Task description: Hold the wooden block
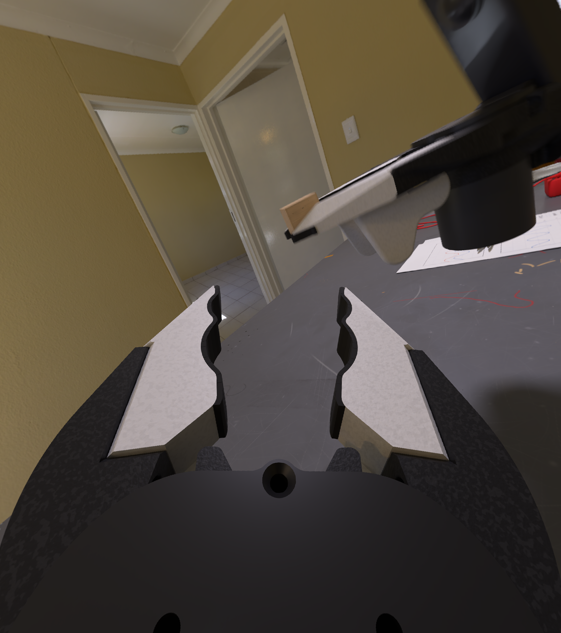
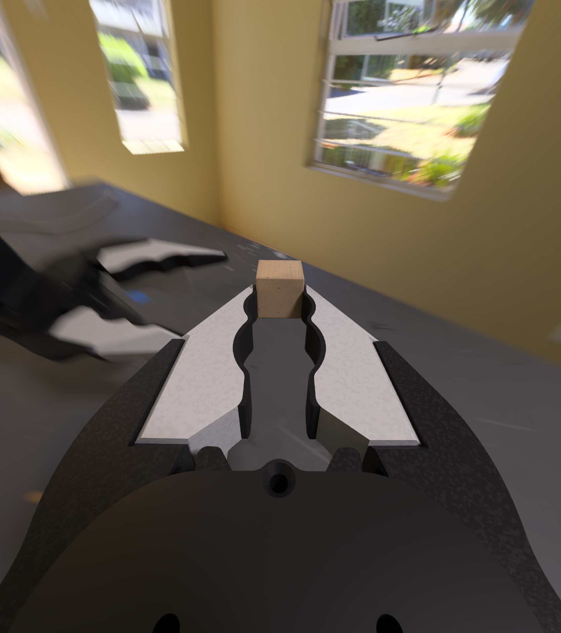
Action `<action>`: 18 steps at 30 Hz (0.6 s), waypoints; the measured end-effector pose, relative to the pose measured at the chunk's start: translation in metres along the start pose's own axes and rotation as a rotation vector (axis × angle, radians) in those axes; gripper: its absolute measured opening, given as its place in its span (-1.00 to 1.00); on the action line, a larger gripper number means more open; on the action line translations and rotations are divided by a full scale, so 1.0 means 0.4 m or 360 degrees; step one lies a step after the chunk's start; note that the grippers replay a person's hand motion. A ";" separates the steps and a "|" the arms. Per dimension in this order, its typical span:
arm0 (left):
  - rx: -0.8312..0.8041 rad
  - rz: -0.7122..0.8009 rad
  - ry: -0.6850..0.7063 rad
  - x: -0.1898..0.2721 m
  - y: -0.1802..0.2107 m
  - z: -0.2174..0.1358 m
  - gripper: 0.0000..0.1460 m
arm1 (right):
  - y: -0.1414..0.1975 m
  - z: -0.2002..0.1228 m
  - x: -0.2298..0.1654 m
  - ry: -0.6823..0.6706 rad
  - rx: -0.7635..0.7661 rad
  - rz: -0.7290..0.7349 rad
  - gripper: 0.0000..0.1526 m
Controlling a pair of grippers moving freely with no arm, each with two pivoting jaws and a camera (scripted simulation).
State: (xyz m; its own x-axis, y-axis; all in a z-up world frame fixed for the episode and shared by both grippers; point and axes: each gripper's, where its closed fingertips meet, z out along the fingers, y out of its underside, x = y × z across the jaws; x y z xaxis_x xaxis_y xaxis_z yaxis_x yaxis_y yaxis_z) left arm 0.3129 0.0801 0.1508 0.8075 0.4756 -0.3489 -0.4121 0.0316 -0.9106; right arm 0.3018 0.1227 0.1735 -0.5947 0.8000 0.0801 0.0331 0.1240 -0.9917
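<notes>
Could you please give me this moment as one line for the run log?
right gripper: shut on wooden block, lifted off table | left gripper: jaws open, empty

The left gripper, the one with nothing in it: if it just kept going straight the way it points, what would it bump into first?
Probably the dark table. The open left gripper aims low over it toward its far edge; the wooden block sits higher and right, off that line. Depth is uncertain.

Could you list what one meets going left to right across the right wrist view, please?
Left gripper → wooden block, clamped at the right gripper tips → window, over the grey table.
</notes>
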 end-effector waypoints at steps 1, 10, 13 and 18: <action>-0.0006 0.0017 0.0006 0.004 0.001 0.002 -0.07 | -0.010 0.001 -0.006 -0.0123 0.0060 0.0238 -0.68; -0.0031 0.0153 0.0038 0.029 0.002 0.009 -0.14 | -0.012 0.014 -0.052 -0.0910 0.0153 0.1648 -0.68; -0.0032 0.0178 0.0025 0.030 -0.001 0.010 -0.10 | 0.006 0.021 -0.062 -0.1009 0.0122 0.1835 -0.68; -0.0040 0.0216 0.0024 0.032 -0.001 0.011 -0.08 | 0.038 0.029 -0.071 -0.0929 0.0019 0.1736 -0.68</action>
State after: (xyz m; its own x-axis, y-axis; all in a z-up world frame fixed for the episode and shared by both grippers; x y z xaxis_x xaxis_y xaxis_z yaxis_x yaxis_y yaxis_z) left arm 0.3213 0.0900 0.1477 0.7515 0.4607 -0.4722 -0.5073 -0.0539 -0.8601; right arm 0.3100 0.0951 0.1549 -0.5298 0.0998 -0.8422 0.7305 -0.4509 -0.5130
